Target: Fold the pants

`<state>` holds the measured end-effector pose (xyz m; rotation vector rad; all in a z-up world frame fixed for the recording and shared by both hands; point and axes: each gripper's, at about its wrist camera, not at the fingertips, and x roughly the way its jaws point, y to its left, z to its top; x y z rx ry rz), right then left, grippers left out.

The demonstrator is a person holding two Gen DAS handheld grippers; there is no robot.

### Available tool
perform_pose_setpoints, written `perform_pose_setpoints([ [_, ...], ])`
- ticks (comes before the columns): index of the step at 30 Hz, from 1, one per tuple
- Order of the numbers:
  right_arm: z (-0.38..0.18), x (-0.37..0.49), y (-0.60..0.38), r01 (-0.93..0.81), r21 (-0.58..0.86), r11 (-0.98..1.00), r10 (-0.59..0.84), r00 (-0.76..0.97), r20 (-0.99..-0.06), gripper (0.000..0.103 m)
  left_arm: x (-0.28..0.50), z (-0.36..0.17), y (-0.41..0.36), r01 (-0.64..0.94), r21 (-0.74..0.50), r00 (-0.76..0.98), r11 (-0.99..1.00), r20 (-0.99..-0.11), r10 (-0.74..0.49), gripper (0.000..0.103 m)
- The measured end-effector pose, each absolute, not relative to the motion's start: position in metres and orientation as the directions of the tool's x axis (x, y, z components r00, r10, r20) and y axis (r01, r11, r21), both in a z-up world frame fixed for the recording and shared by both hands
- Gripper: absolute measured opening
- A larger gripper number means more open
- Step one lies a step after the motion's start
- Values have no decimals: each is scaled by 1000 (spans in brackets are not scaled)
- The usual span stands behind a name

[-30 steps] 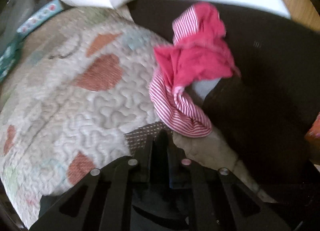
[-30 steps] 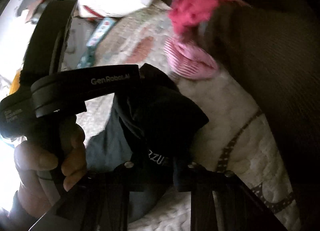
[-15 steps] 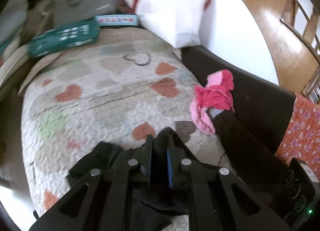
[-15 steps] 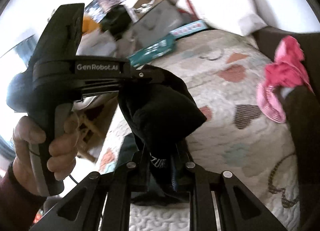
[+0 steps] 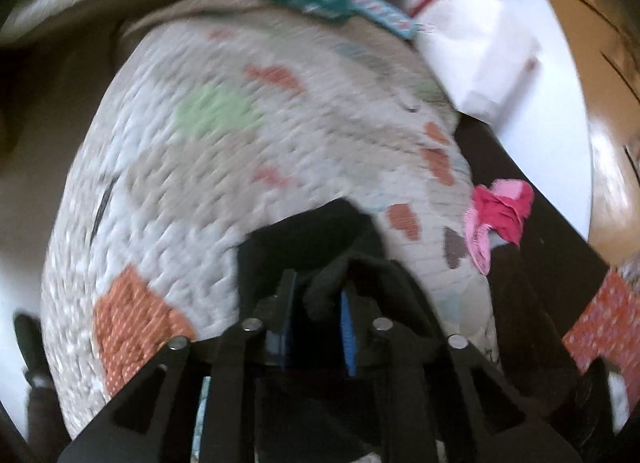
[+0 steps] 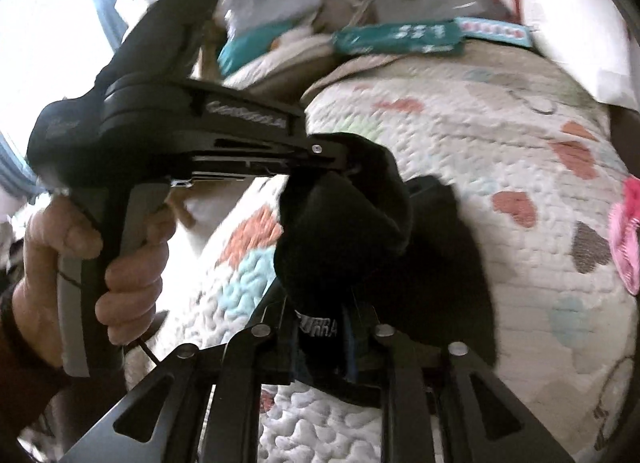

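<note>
The black pants (image 6: pixel 344 219) hang bunched between both grippers above a quilted bedspread (image 6: pixel 500 151). My right gripper (image 6: pixel 320 323) is shut on a waistband part with white lettering. My left gripper (image 5: pixel 316 295) is shut on another black fold of the pants (image 5: pixel 304 239). In the right wrist view the left gripper (image 6: pixel 340 159) enters from the left, held by a hand, its tips pinching the cloth. The rest of the pants drapes dark below, over the quilt (image 5: pixel 208 167).
A pink and red striped garment (image 5: pixel 500 219) lies at the quilt's right edge, also seen in the right wrist view (image 6: pixel 628 235). A white pillow (image 5: pixel 472 47) and teal boxes (image 6: pixel 400 37) sit at the head. A dark brown cover (image 5: pixel 552 247) lies right.
Both grippers have lifted the pants higher and swung left over the quilt. The pink garment has slid toward the right edge of both views. The grips are unchanged.
</note>
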<state>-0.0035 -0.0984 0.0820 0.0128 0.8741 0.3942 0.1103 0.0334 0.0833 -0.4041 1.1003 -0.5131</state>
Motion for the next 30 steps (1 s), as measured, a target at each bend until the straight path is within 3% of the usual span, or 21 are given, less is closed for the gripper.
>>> perform_pose_setpoints([
  [2, 67, -3, -85, -360, 132, 924, 324, 549, -771, 36, 113, 68, 52, 136, -614, 335, 777, -710, -620, 41],
  [5, 57, -14, -73, -419, 108, 902, 333, 511, -793, 63, 111, 57, 75, 96, -701, 319, 706, -651, -689, 48],
  [8, 61, -28, -72, -453, 94, 886, 343, 507, -791, 71, 106, 51, 94, 77, -744, 314, 664, -614, -724, 55],
  [13, 79, -45, -105, -435, 161, 886, 380, 484, -788, 72, 98, 50, 124, 60, -789, 311, 612, -567, -762, 62],
  [19, 99, -36, -179, -244, 225, 943, 327, 560, -762, 73, 80, 68, 152, -29, -751, 402, 660, -613, -680, 62],
  [26, 103, 3, -202, -133, 255, 958, 283, 597, -750, 73, 65, 132, 70, 170, -749, 413, 640, -535, -737, 62],
  [30, 87, 20, -192, -125, 300, 946, 317, 559, -766, 73, 77, 111, 28, 162, -641, 393, 751, -656, -645, 62],
])
